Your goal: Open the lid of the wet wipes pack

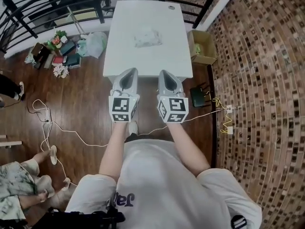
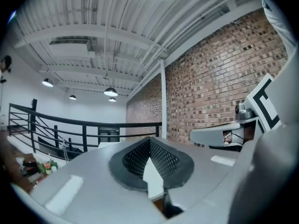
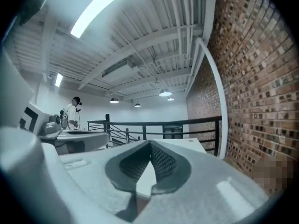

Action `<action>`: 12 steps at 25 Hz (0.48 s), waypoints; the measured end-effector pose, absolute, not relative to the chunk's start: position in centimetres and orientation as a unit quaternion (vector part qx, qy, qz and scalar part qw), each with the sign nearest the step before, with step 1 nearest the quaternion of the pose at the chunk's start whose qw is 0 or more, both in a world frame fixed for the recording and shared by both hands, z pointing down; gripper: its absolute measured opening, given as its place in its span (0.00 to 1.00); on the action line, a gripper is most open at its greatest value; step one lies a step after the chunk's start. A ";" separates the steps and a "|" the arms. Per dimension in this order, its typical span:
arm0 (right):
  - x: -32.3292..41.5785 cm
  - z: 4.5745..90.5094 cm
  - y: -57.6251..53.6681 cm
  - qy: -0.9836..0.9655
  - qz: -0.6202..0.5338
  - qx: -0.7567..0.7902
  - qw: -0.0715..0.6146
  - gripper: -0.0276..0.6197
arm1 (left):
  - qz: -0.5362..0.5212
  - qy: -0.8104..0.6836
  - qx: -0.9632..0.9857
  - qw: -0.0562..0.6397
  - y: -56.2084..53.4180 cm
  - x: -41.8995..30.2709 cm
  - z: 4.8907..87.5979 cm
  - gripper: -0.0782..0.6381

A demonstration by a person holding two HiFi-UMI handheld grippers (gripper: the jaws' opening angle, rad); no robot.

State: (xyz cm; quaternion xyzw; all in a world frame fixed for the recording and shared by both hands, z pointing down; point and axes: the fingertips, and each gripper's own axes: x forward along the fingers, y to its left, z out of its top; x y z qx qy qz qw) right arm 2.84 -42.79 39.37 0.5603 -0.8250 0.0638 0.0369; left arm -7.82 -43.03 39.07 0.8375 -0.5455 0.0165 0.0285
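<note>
The wet wipes pack [image 1: 147, 36], a pale crinkled packet, lies near the middle of the white table [image 1: 119, 56]. Both grippers hover side by side over the table's near edge, well short of the pack. In the head view my left gripper [image 1: 130, 73] is shut with nothing in it, and in the left gripper view the left gripper [image 2: 149, 140] has its jaws meeting at the tip. Beside it, my right gripper [image 1: 165, 74] is also shut and empty; in its own view the right gripper [image 3: 150, 144] has its jaws touching. Both gripper views look level, and the pack is not in them.
An open cardboard box [image 1: 202, 46] stands on the floor right of the table, with a dark box [image 1: 199, 95] nearer. Flowers and bags [image 1: 62, 49] clutter the floor on the left. A black railing [image 1: 57, 4] runs behind. White cables [image 1: 47, 128] trail across the wood floor.
</note>
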 end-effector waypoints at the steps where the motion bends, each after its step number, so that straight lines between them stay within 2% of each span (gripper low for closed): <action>1: 3.9 38.4 -41.3 -0.823 0.046 0.566 0.022 0.02 | 0.015 -0.554 0.832 0.017 -41.6 -7.3 38.5 0.13; 5: 8.3 36.9 -33.2 -0.818 0.037 0.574 -0.004 0.02 | 0.033 -0.584 0.811 -0.007 -34.1 -5.6 37.2 0.13; 8: 12.9 38.7 -28.1 -0.812 0.058 0.581 0.028 0.02 | 0.048 -0.591 0.805 0.019 -28.5 -2.3 37.2 0.13; 10: 15.5 39.0 -25.9 -0.800 0.016 0.596 0.068 0.02 | 0.067 -0.587 0.807 0.022 -25.7 0.5 37.9 0.13; 12: 16.6 38.1 -24.4 -0.799 -0.010 0.597 0.079 0.02 | 0.068 -0.588 0.806 0.012 -23.8 2.2 37.0 0.13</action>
